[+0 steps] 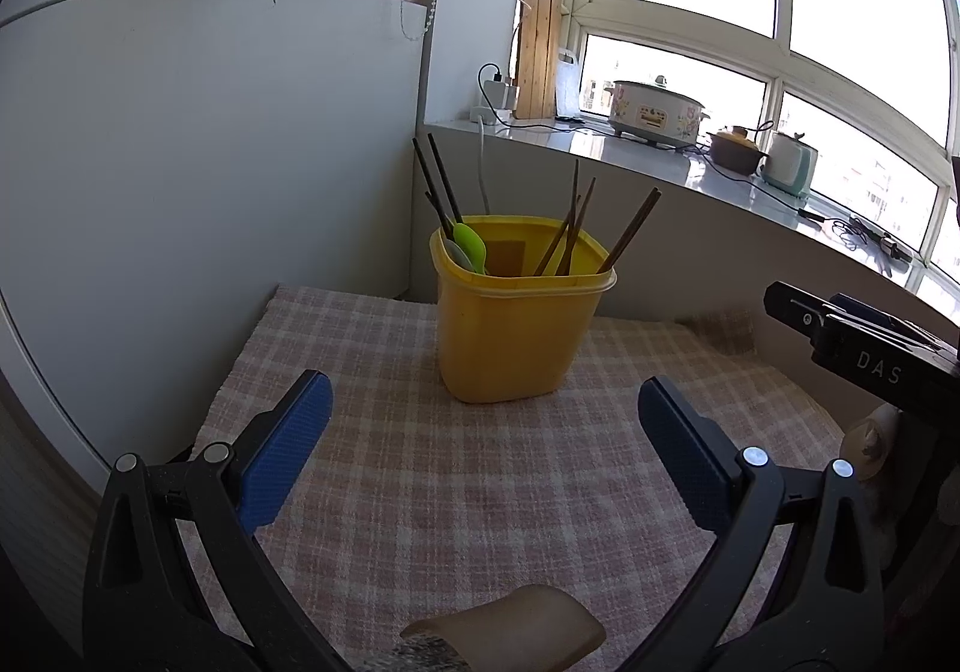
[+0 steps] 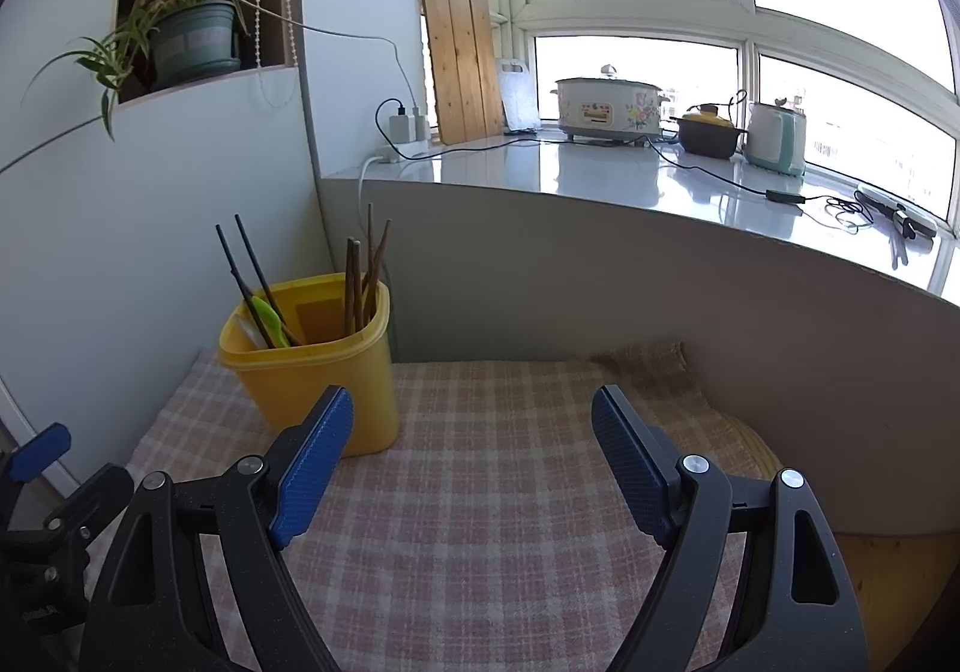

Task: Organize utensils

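A yellow plastic holder (image 1: 516, 318) stands on a pink checked cloth (image 1: 480, 480). It holds brown chopsticks (image 1: 576, 228), black chopsticks (image 1: 438, 180) and a green spoon (image 1: 471, 246). My left gripper (image 1: 483, 402) is open and empty, just in front of the holder. In the right wrist view the holder (image 2: 312, 366) stands at the left with its chopsticks (image 2: 360, 276) and green spoon (image 2: 267, 318). My right gripper (image 2: 471, 408) is open and empty over the cloth (image 2: 480, 492), to the right of the holder.
A grey sill (image 2: 600, 174) runs behind the table with a rice cooker (image 2: 609, 108), a brown pot (image 2: 708, 132), a kettle (image 2: 777, 138) and cables. A potted plant (image 2: 192, 36) sits in a wall niche. A white wall (image 1: 210, 162) stands at the left.
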A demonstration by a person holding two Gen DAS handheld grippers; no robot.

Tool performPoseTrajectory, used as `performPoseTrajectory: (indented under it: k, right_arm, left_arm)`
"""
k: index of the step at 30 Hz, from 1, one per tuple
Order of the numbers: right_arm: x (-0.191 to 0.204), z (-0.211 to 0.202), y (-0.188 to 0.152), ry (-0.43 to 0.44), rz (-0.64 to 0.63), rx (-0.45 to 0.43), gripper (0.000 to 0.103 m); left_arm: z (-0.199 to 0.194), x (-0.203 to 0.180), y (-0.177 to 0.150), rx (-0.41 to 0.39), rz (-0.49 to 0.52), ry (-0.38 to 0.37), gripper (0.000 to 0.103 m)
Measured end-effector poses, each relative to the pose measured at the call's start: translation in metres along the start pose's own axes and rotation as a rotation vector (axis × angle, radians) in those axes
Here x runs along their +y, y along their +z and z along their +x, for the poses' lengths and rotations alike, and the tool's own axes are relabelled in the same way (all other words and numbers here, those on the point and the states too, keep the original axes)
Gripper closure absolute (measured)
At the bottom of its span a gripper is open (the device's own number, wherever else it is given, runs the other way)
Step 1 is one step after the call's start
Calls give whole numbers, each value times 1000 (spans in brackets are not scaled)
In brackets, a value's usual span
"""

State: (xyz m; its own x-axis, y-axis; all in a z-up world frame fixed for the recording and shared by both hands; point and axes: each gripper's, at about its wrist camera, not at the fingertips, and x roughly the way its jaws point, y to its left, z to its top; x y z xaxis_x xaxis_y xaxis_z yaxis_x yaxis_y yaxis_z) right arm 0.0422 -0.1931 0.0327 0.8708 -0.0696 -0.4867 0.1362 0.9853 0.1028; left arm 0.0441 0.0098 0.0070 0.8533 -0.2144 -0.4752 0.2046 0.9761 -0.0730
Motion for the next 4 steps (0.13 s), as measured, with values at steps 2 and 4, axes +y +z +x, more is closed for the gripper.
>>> performPoseTrajectory:
  k: [2, 4]
  right_arm:
    - [0, 0, 0, 1, 2, 2, 21]
    - [0, 1, -1, 1, 3, 1, 21]
  left_arm:
    - [-1, 1, 0, -4, -4, 1, 0]
    - [-1, 1, -1, -6, 0, 4, 0]
